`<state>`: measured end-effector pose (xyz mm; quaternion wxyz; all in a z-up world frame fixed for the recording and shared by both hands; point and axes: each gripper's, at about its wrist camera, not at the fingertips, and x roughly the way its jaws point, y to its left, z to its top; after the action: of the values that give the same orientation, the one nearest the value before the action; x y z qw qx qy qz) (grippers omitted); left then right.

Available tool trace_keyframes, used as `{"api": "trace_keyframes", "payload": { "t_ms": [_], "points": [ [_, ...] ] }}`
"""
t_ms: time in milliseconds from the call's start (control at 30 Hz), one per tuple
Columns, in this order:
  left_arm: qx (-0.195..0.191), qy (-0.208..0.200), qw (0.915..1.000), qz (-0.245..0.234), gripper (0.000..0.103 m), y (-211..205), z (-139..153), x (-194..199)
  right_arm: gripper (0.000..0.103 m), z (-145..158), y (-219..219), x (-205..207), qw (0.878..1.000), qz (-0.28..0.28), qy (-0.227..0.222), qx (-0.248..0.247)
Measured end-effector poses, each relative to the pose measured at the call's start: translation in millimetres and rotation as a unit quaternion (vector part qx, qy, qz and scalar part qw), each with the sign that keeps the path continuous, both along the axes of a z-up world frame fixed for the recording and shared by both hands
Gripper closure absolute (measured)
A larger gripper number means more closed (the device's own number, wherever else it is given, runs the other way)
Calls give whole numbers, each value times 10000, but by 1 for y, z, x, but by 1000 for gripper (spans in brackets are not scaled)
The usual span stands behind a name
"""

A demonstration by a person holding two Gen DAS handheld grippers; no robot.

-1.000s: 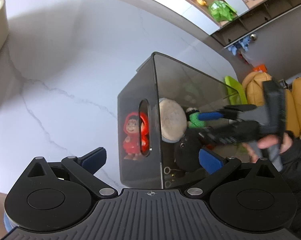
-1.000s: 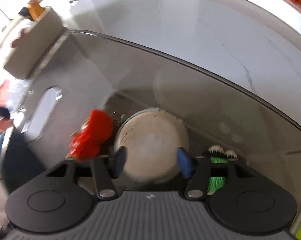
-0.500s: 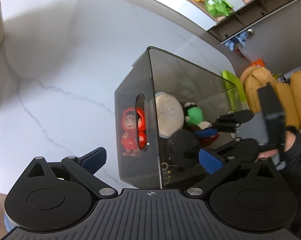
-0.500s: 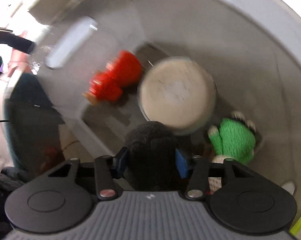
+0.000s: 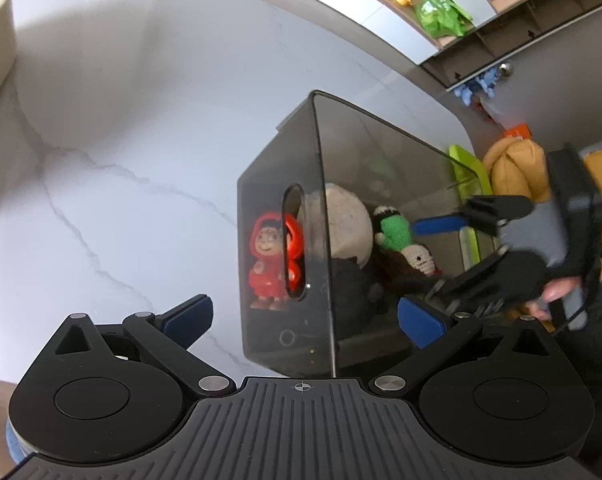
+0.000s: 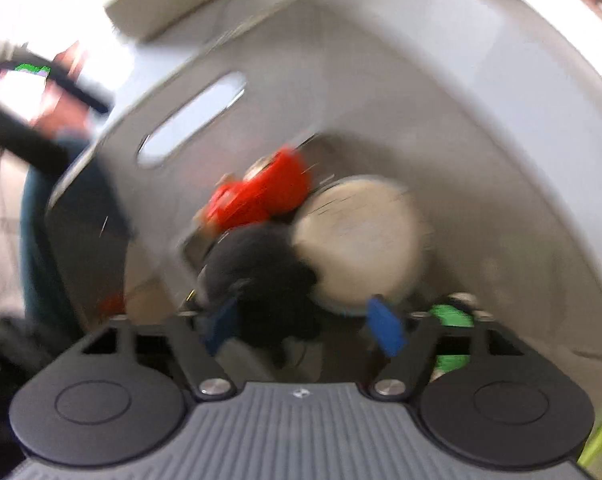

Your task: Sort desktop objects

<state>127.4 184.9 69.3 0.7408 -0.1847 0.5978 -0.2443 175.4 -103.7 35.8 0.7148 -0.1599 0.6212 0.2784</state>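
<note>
The right gripper (image 6: 305, 326) has just opened inside the smoked bin (image 5: 277, 208), releasing the black plush (image 6: 261, 276); that item is sorted.

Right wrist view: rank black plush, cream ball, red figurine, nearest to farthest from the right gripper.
1. Black plush: lying loose between the open right gripper's jaws, which have just been opening.
2. Cream ball: just beyond, right.
3. Red figurine: farthest, by the slotted wall.
</note>
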Motion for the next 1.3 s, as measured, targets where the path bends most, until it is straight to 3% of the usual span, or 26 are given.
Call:
{"api": "trace_keyframes", "payload": {
  "t_ms": [67, 200, 267, 333, 433, 467, 500, 533, 600, 633, 767, 800, 833, 900, 1100, 1233, 1300],
  "points": [
    [-53, 11, 10000, -7, 0, 0, -2, 1, 19, 4, -20, 9, 9968, -758, 256, -1],
    [-111, 63, 9999, -71, 0, -5, -6, 3, 26, 2, -29, 3, 9950, -867, 410, 274],
    [-116, 59, 9998, -119, 0, -6, -6, 1, 28, -5, -29, 3, 9840, -1396, 834, 732],
    [-127, 5, 9998, -151, 0, -4, -3, -3, 27, -15, -37, 5, 9493, -2345, 1443, 1513],
    [-160, -36, 9998, -64, 0, 6, -1, -6, 25, -44, -52, 3, 8710, -3604, 2435, 2283],
    [-178, -29, 9998, -18, 0, 9, -2, -7, 25, -48, -50, 2, 8717, -3635, 2458, 2180],
    [-192, -22, 9998, 20, 0, 12, -2, -7, 25, -48, -42, 3, 8968, -3342, 2255, 1823],
    [-203, -13, 9998, 46, 0, 14, -3, -7, 24, -44, -28, 3, 9328, -2814, 1831, 1312],
    [-227, 10, 9997, 87, 0, 18, -6, -6, 23, -40, -9, -3, 9674, -1976, 1370, 796],
    [-242, 27, 9996, 104, 0, 19, -8, -5, 24, -40, 0, -6, 9747, -1664, 1316, 708],
    [-319, 118, 9994, 113, 0, 15, -12, -3, 20, -49, 28, -7, 9857, -1044, 1219, 521],
    [-335, 128, 9993, 81, 0, 13, -12, -4, 24, -52, 35, -7, 9898, -884, 1060, 365],
    [-340, 121, 9993, 37, 0, 11, -11, -5, 37, -53, 39, -7, 9923, -687, 1002, 241],
    [-306, 56, 9995, -72, 0, 10, -8, -8, 41, -54, 46, -8, 9954, -282, 915, 3],
    [-357, 95, 9993, 58, 0, 15, -11, -4, 43, -34, 38, -1, 9939, 383, 845, -594],
    [-400, 165, 9991, -22, 0, 8, -14, -3, 41, -46, 44, -5, 9854, 932, 1151, -841],
    [-347, 136, 9993, -86, 0, 5, -12, -4, 37, -53, 46, -7, 9842, 910, 1183, -949]
  ]
}}
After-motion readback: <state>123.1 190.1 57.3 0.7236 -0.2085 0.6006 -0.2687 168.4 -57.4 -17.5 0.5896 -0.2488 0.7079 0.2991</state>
